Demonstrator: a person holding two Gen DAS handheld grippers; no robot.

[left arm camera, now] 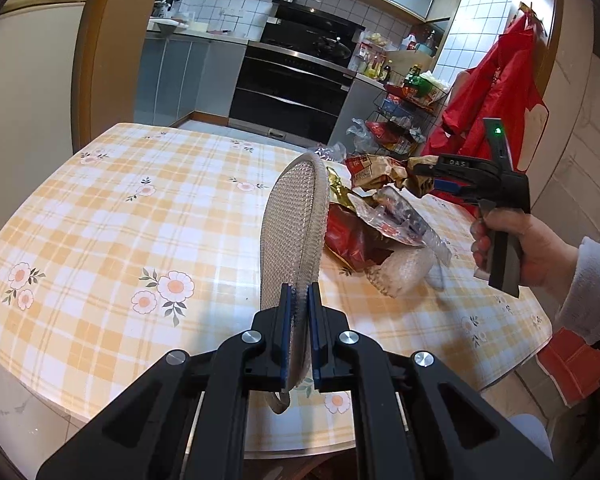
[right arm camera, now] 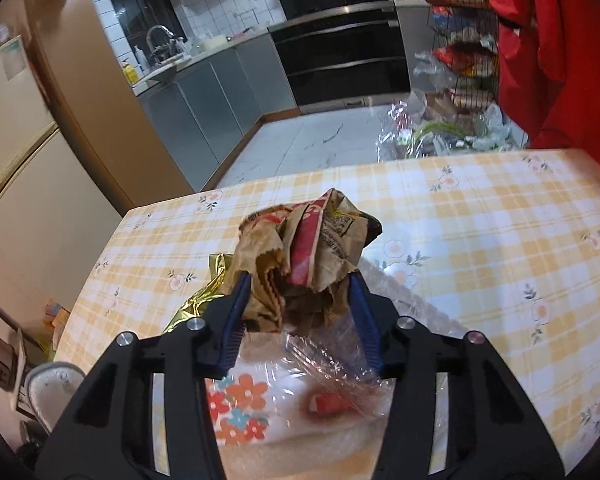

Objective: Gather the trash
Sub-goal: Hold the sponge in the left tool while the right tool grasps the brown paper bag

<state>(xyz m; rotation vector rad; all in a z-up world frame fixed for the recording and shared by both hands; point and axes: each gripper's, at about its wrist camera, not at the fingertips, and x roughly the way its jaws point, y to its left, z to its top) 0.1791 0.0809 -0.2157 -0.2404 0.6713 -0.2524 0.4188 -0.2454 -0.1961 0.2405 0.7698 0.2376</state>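
My left gripper (left arm camera: 299, 300) is shut on a grey mesh insole (left arm camera: 294, 224), held upright on its edge above the checked table (left arm camera: 140, 220). My right gripper (right arm camera: 300, 292) is shut on a crumpled brown and red paper wrapper (right arm camera: 312, 248), lifted above the table (right arm camera: 480, 240); the same gripper (left arm camera: 424, 178) shows in the left wrist view at the right with the wrapper (left arm camera: 374, 170) in its jaws. Under it lie a gold foil wrapper (right arm camera: 204, 300), a clear plastic film (right arm camera: 332, 364), a dark red snack bag (left arm camera: 352, 240) and bubble wrap (left arm camera: 404, 272).
A red garment (left arm camera: 496, 88) hangs at the right past the table. A wire rack (left arm camera: 408, 108) with bags stands on the floor behind the table. The oven (left arm camera: 292, 92) and the kitchen counter are beyond. The table's front edge curves near my left gripper.
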